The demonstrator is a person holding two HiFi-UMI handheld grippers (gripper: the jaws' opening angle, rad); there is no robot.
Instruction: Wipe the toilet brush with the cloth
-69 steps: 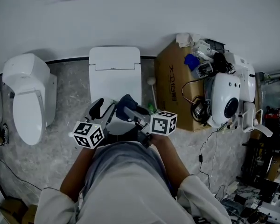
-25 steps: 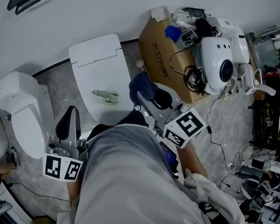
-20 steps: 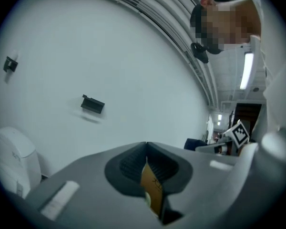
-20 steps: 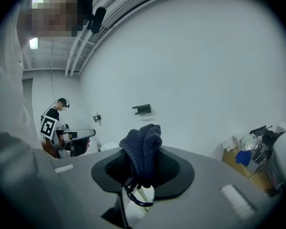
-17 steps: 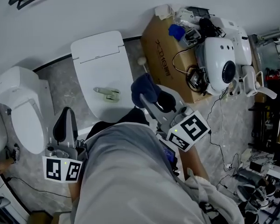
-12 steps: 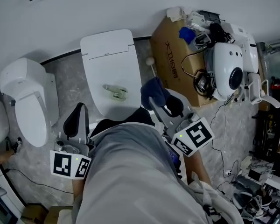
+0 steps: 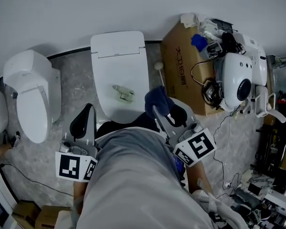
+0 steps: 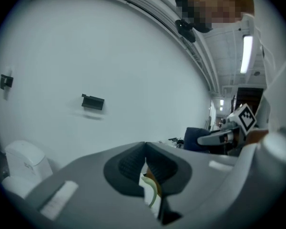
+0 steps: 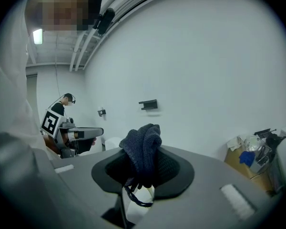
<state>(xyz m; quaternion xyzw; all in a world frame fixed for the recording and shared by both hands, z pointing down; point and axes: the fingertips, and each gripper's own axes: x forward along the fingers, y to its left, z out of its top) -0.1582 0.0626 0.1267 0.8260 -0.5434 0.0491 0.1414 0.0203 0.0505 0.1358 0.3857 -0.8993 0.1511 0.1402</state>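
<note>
The right tool (image 9: 143,170) is clenched on a dark blue knitted cloth (image 9: 142,147), pinched low on a fold so that the bunched wad stands above the pads. That seems meant to leave a soft face free for wiping. In the head view this tool (image 7: 163,109) sits close against the person's body with the cloth (image 7: 156,99) at its tip, just past the near right corner of a closed white toilet lid (image 7: 117,63) and touching nothing. The left tool (image 8: 145,163) is clenched too, its ribbed black pads pressed together with nothing gripped between them. It (image 7: 86,116) is held near the person's left side, beside the toilet's near left corner and well apart from the other tool. Both gripper views look up along the plain white wall (image 9: 205,56), so neither tool is aimed at the work. The slim pale green toilet brush (image 7: 123,93), as I take it to be, lies flat and loose on the lid between the two tools and ahead of them, touched by neither. The lid serves as a table, a clean, flat rest within easy reach. A brown cardboard box (image 7: 178,75) stands to the right of the toilet, and a second white toilet (image 7: 31,94) stands to the left on the grey marbled floor (image 7: 71,85). My reading is that no wiping is in hand. For another pass, the left tool would have to release and take the brush.
</note>
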